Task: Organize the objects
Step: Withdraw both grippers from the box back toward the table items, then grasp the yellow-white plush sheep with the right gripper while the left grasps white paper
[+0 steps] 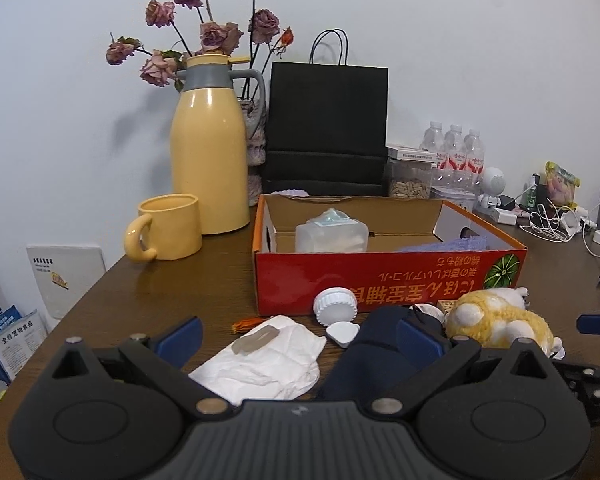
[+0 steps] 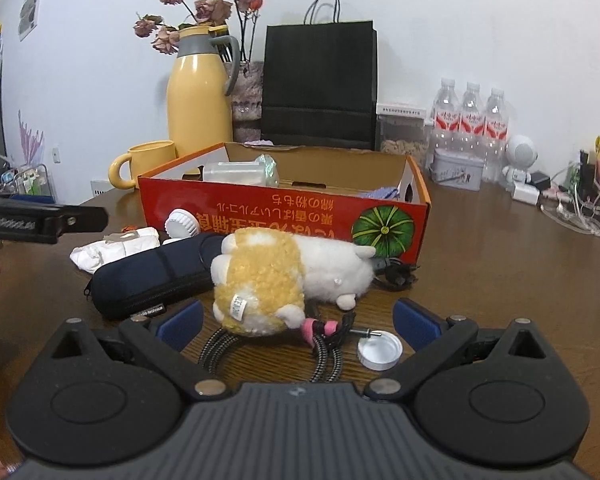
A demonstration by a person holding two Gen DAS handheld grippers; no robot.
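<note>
A red cardboard box stands open on the brown table, holding a clear plastic container and a purple cloth. In front of it lie a crumpled white tissue, a navy zip pouch, a white ribbed cap and a yellow-and-white plush toy. My left gripper is open over the tissue and pouch. My right gripper is open just before the plush, above a braided cable and a white lid.
A yellow thermos, a yellow mug, a black paper bag and dried roses stand behind the box. Water bottles, a tin, chargers and tangled cords fill the right side. The table's edge runs along the left.
</note>
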